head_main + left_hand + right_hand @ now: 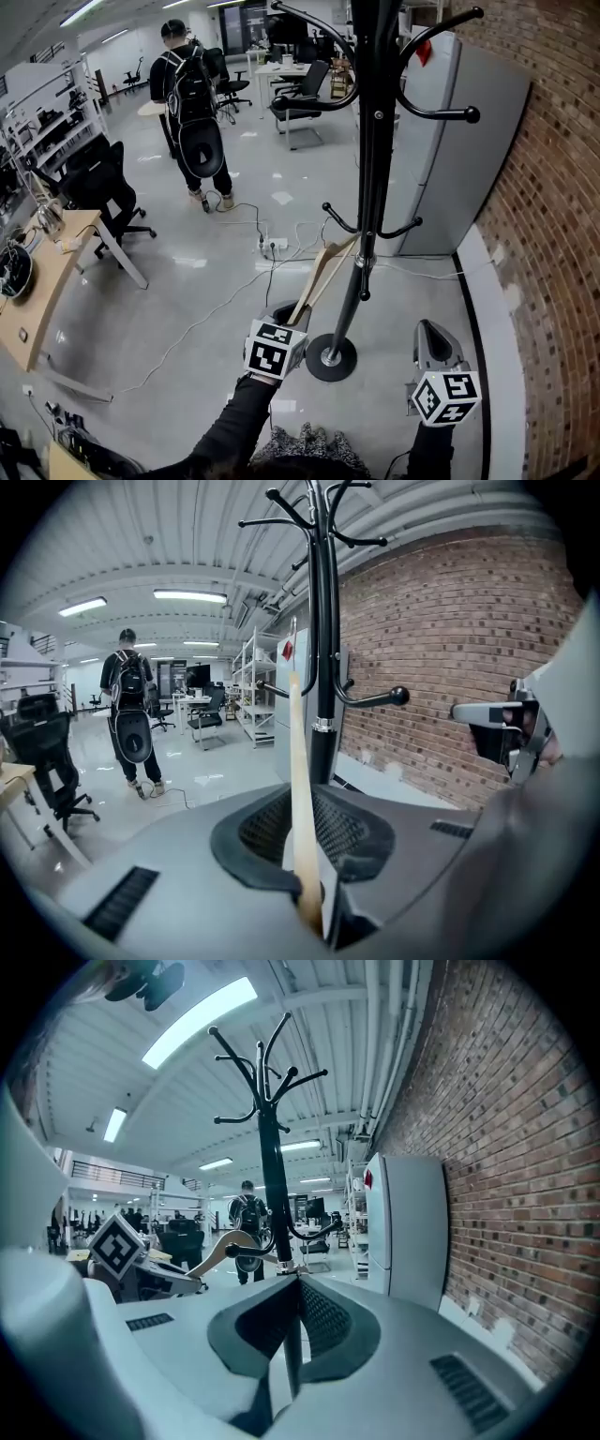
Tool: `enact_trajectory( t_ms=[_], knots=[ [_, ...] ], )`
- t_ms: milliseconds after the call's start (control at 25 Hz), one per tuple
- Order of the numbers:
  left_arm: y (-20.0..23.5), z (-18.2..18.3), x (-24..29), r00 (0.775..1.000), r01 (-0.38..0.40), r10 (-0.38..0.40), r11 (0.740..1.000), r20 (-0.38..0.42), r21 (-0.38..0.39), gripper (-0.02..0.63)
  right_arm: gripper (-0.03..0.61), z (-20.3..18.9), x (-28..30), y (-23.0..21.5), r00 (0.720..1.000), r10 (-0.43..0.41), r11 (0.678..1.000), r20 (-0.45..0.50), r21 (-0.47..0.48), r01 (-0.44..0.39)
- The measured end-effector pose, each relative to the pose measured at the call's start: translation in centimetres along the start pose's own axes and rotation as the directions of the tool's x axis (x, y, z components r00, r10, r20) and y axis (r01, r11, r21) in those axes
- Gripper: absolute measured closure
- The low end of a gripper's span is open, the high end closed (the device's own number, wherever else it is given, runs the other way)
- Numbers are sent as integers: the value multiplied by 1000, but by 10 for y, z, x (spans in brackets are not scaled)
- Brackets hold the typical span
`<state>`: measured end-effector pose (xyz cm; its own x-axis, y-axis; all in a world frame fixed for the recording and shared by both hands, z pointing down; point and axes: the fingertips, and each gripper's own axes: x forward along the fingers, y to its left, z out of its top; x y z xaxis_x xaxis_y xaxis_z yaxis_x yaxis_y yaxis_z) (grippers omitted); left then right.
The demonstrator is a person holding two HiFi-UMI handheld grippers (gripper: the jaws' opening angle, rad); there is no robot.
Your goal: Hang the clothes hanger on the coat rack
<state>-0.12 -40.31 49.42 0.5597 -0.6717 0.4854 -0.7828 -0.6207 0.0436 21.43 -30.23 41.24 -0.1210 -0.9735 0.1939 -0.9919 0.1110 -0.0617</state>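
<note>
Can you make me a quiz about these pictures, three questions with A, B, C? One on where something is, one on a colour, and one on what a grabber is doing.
1. Where does the coat rack stand?
A. On a desk
B. On the floor, near the brick wall
C. On a chair

2. What colour is the coat rack?
A. Black
B. Red
C. Yellow

3. What is the left gripper doing?
A. Open, holding nothing
B. Holding a cup
C. Shut on the hanger

Answers:
1 B: its round base sits on the floor, with the bricks close by.
2 A: the pole and hooks are all black.
3 C: the wooden hanger sticks up from between its closed jaws.
</note>
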Motion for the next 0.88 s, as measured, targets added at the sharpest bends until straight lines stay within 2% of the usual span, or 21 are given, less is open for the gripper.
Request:
enact_trajectory(
  t_ms=[240,560,880],
  knots=[
    [3,11,33,999,41,-41,999,-10,30,561,569,-9,8,-13,999,-44,999,-24,8,44],
    [9,-5,70,995,67,-63,997,-79,49,561,569,-20,10,-29,994,-92,995,-54,18,93],
    [13,-15,102,990,88,-80,994,-113,65,561,569,-30,11,-31,991,-106,994,-77,17,107]
  ],
)
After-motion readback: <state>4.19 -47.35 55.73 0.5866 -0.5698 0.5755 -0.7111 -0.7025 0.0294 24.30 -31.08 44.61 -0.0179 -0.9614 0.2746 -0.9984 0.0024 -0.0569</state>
